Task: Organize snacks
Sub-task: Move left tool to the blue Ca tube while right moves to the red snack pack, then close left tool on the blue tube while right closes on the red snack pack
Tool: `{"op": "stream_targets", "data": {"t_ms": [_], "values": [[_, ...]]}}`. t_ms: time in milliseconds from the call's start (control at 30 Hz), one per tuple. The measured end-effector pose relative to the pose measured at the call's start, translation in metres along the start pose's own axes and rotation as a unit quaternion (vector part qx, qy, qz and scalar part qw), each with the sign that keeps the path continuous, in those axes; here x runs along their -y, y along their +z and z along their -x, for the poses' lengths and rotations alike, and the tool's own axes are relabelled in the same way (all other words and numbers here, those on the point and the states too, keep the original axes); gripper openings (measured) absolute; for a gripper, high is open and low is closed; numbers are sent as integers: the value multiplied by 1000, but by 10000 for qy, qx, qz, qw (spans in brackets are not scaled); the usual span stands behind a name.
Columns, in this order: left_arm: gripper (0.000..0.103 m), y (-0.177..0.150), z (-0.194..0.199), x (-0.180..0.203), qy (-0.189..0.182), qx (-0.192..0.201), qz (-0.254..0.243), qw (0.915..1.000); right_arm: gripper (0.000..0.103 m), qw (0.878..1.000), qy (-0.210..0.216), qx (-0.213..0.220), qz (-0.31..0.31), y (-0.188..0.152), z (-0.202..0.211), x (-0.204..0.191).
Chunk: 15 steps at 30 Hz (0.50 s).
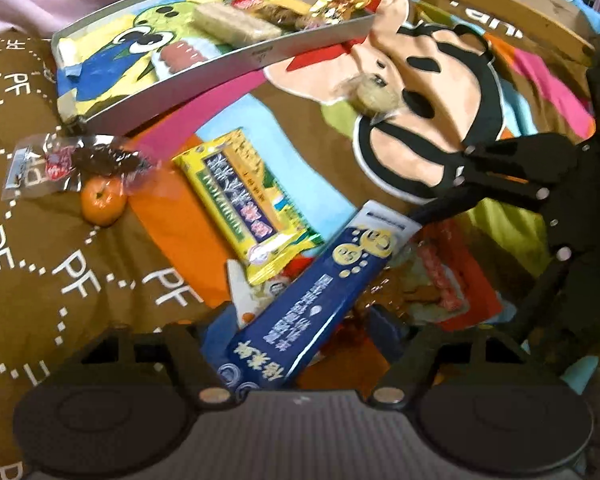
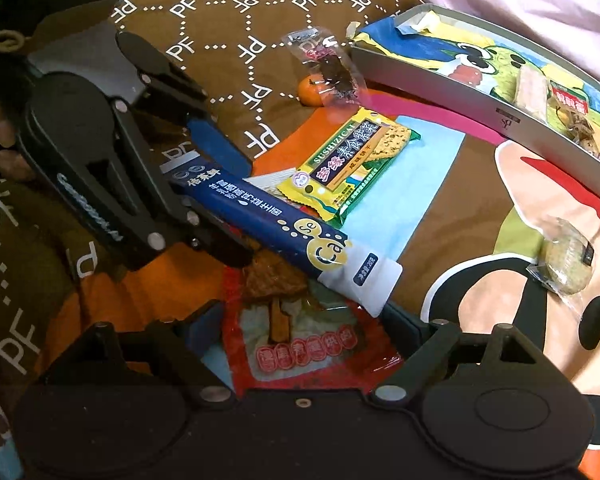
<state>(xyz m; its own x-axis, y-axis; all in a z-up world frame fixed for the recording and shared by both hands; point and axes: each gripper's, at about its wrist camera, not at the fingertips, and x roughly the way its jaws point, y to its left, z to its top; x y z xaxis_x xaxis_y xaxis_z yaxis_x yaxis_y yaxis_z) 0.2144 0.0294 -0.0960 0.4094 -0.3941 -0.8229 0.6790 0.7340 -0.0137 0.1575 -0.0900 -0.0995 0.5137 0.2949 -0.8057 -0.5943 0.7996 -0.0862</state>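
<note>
A long blue stick packet [image 1: 320, 288] [image 2: 276, 224] lies between the fingers of my left gripper [image 1: 300, 336], whose jaws stand wide on either side of it. My right gripper [image 2: 300, 320] is open around a red snack pouch [image 2: 308, 340] [image 1: 452, 280] that lies under the blue packet's white end. A yellow-green seaweed cracker pack [image 1: 248, 200] [image 2: 348, 160] lies beside them. A grey tray [image 1: 236, 64] [image 2: 480, 108] at the back holds a rice bar [image 1: 236, 26] and several wrapped snacks.
A small orange [image 1: 102, 200] [image 2: 310, 90] and a clear packet of dark dried fruit [image 1: 80, 160] [image 2: 332, 68] lie left of the tray. A round wrapped cookie [image 1: 376, 96] [image 2: 564, 264] sits on the cartoon blanket. A wooden rail [image 1: 520, 8] runs behind.
</note>
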Motion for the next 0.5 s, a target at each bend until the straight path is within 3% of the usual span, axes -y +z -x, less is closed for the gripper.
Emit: {"op": "stream_targets", "data": {"t_ms": [100,500], "values": [[65,2,2,-3,60,-32,184,9998,87,10000,-38,-25,-6,1,0,0],[57,3,8,-4,191,-258,790,9964,86,9997,-225,-71,-9,0,4,-5]]}}
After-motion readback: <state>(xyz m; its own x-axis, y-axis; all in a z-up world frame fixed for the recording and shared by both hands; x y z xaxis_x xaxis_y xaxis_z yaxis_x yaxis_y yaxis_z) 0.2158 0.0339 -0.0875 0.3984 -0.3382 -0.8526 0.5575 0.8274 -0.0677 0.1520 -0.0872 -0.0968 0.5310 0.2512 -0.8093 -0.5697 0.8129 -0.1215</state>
